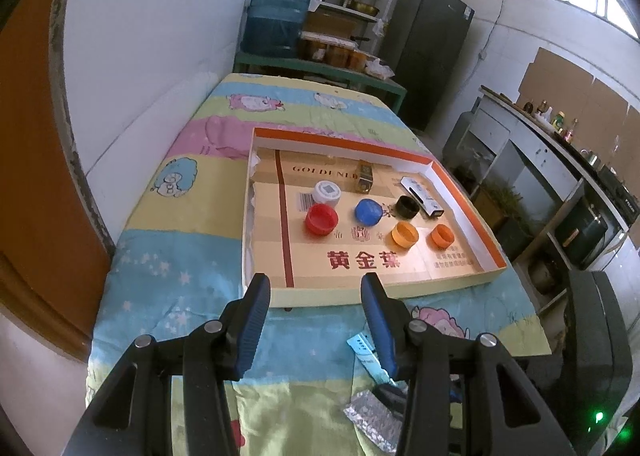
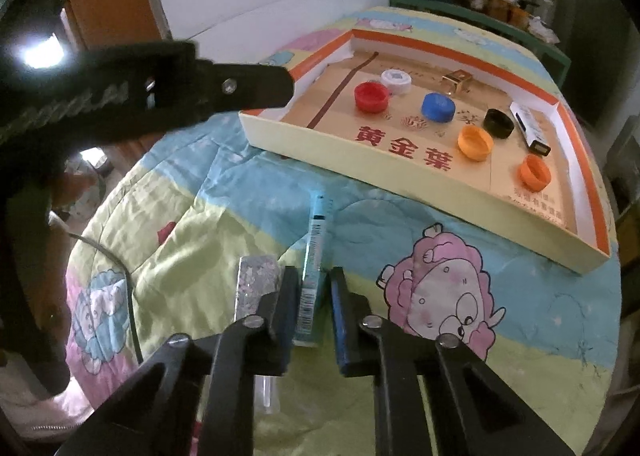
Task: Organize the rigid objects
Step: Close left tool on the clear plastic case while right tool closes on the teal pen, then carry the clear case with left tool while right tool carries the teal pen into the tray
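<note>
A shallow cardboard tray (image 1: 344,290) (image 2: 360,159) lies on the cartoon bedspread. It holds a red cap (image 1: 321,219), white cap (image 1: 327,191), blue cap (image 1: 369,211), black cap (image 1: 407,206), two orange caps (image 1: 404,234) (image 1: 441,236), a gold box (image 1: 363,176) and a white box (image 1: 422,195). My left gripper (image 1: 316,292) is open and empty, just before the tray's near wall. My right gripper (image 2: 315,288) has its jaws around a light blue slim box (image 2: 314,264) lying on the bedspread; the jaws stand slightly apart from it. A glittery silver box (image 2: 256,288) lies beside it.
The left gripper's arm (image 2: 160,91) crosses the upper left of the right wrist view. A wall runs along the bed's left side. A water jug (image 1: 276,15), shelves and a dark fridge (image 1: 432,47) stand beyond the bed. A counter (image 1: 560,175) runs along the right.
</note>
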